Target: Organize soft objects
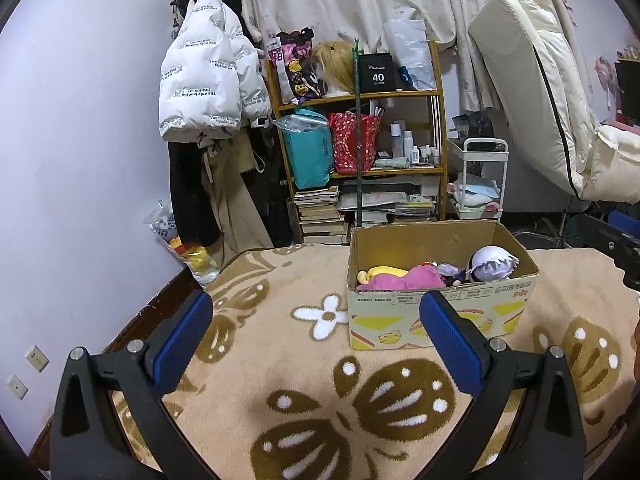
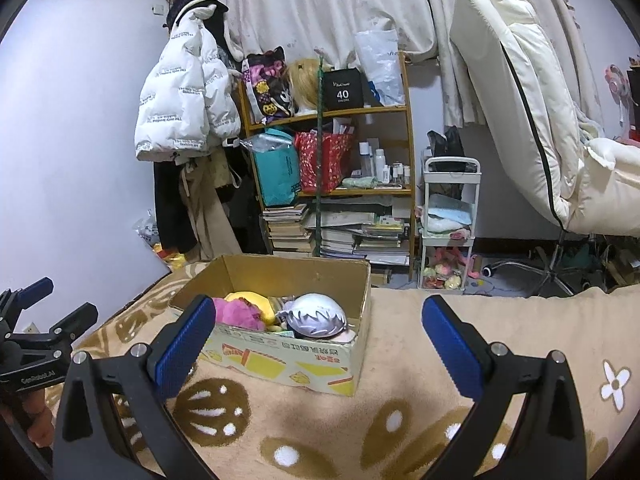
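Currently both the left gripper (image 1: 316,332) and right gripper (image 2: 320,338) are spread, empty, above the blanket (image 1: 280,360); toys (image 1: 404,276) fill the box (image 1: 440,308).

We see the plush toys (image 2: 276,314) only partly behind the box (image 2: 280,364) wall. The box print is unreadable

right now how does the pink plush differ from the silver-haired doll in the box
The pink plush is fuzzy and magenta, while the silver-haired doll has a smooth, pale grey head with jagged hair edges. The pink plush lies toward the left of the cardboard box in the right wrist view; the silver-haired doll sits toward its right end. Both are soft toys already inside the cardboard box, with neither gripper touching them.
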Motion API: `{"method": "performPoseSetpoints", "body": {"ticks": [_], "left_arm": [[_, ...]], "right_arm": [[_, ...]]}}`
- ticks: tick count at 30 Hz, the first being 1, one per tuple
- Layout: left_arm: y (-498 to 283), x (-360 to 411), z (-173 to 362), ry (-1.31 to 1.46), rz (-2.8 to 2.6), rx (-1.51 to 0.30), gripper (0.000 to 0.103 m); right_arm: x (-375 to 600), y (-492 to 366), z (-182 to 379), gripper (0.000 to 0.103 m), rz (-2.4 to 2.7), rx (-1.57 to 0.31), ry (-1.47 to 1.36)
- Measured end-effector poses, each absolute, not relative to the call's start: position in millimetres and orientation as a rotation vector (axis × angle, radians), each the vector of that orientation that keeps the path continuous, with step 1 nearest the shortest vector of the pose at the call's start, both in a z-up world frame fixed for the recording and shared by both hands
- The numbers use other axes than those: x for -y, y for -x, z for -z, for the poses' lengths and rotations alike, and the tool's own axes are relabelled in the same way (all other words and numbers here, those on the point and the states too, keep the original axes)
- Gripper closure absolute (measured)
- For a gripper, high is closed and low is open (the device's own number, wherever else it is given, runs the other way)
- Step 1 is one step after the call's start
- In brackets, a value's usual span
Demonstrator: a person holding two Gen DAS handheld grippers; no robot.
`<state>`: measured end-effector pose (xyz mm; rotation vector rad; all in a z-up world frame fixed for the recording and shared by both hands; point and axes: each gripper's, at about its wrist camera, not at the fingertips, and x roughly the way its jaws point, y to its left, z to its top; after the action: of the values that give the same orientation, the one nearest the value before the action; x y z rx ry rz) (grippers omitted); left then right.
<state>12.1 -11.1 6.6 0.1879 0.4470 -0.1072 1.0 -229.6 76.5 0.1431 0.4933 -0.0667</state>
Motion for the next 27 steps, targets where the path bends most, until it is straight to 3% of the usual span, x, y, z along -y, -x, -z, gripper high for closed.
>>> {"method": "performPoseSetpoints", "body": {"ticks": [27], "left_arm": [[-15.4,15.6,-1.4,-0.171,0.122,-0.438,0.001]], "right_arm": [[231.9,-7.9,-62.2,0.0,0.081,-0.511,-0.129]]}}
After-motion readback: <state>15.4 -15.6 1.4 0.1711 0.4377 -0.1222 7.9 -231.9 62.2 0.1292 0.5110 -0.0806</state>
